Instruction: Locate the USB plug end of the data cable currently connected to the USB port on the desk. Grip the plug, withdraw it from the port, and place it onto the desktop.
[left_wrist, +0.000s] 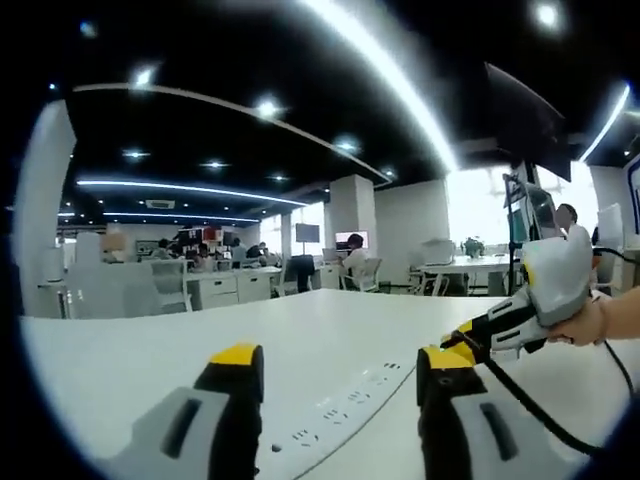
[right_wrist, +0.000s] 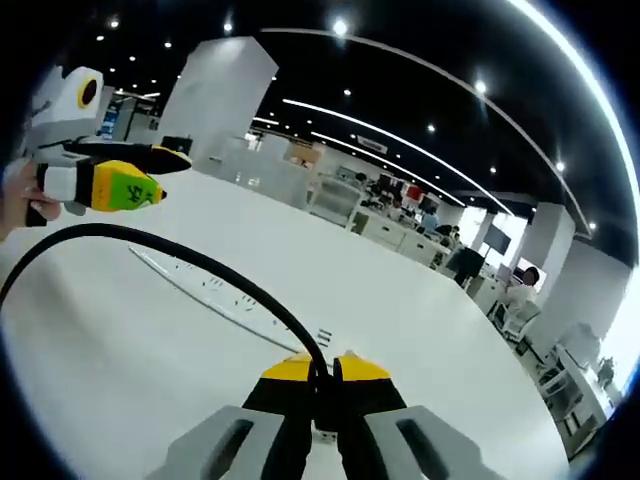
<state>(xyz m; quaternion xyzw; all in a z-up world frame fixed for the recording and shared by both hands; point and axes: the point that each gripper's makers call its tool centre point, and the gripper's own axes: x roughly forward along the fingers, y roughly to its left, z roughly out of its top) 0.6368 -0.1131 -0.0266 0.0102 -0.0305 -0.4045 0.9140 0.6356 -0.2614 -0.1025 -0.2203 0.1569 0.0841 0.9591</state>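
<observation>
Your left gripper (left_wrist: 340, 385) sits nearest the lens with its jaws spread wide and nothing between them, hovering over the white power strip (left_wrist: 345, 405) let into the table (left_wrist: 150, 350). Further right, your right gripper (right_wrist: 318, 378) has its yellow-tipped jaws pinched together on the black data cable (right_wrist: 180, 258) right where it meets the plug (right_wrist: 324, 432) (a sliver of silver shows below the tips). I judge the plug to be out of its port or nearly so, held just above the tabletop; I cannot tell which. Watch the looped cable: if you swing the plug down fast, its stiffness could twist the plug in your grip. Letting go high risks it skidding toward the table edge.
</observation>
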